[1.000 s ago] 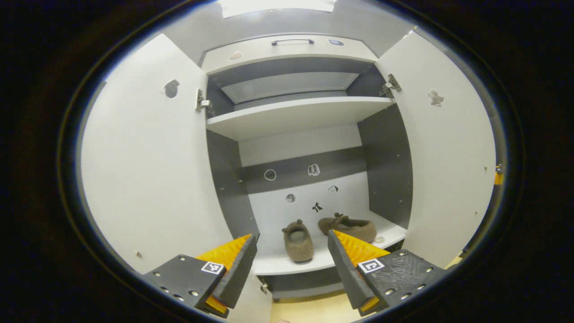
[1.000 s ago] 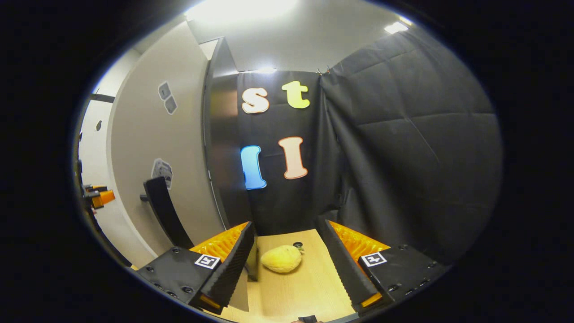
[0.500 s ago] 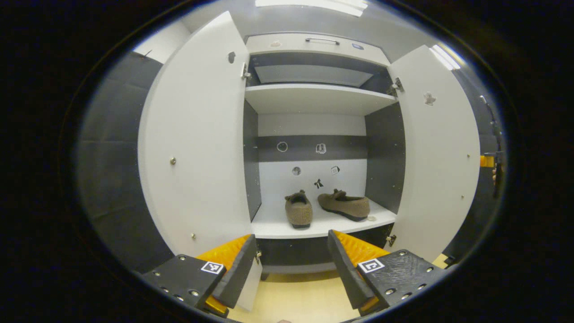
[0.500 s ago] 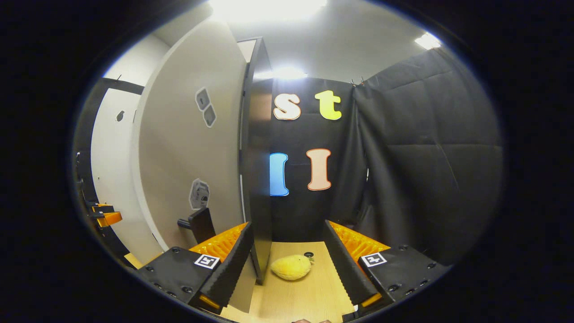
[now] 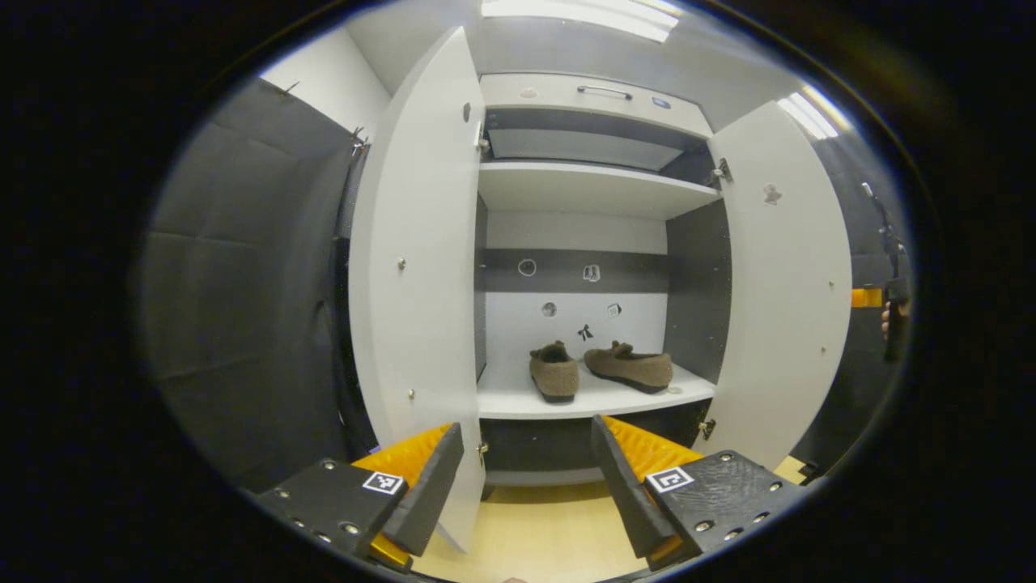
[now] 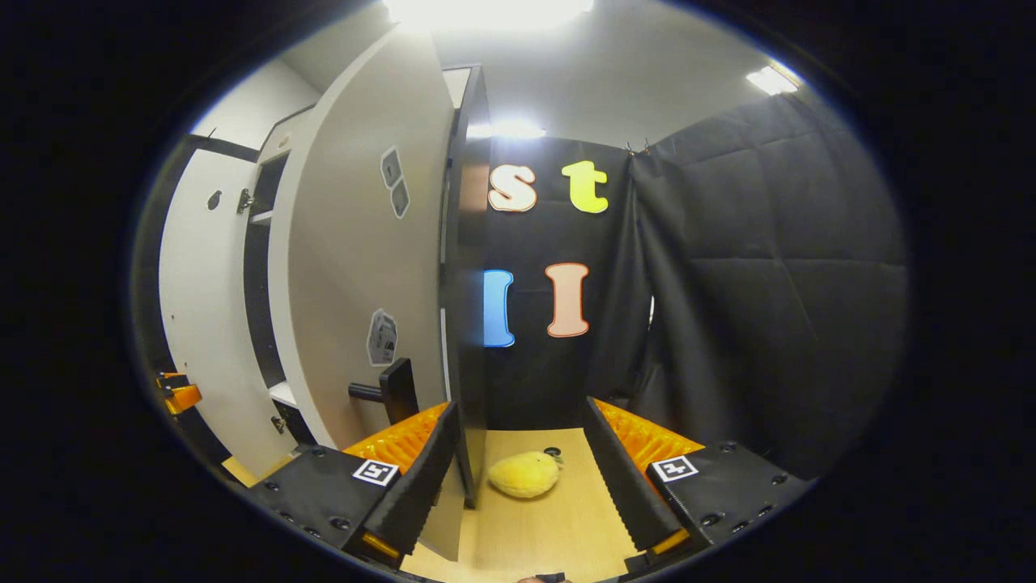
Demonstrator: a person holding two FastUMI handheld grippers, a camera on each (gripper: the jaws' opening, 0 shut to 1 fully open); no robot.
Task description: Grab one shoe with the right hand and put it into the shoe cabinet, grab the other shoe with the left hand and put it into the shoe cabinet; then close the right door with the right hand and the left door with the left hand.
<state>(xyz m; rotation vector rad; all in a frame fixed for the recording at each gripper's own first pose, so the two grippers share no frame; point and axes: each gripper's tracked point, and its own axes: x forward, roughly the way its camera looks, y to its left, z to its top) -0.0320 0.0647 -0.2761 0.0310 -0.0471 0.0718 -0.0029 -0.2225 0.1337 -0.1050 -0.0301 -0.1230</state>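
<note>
Both shoes [image 5: 599,371] sit on the cabinet's lower shelf [image 5: 591,401], around 12 o'clock past the left gripper [image 5: 526,478], fingers spread, empty. Right gripper [image 6: 522,474] gapes too, right door [image 6: 364,259] at 10 o'clock, probably not touching.

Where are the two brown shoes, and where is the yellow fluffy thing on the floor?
Left shoe [image 5: 554,375]: left gripper view, on its heel end facing us.
Right shoe [image 5: 631,366]: left gripper view, on its side.
Yellow fluffy thing [image 6: 524,474]: right gripper view, on the middle of its body.
</note>
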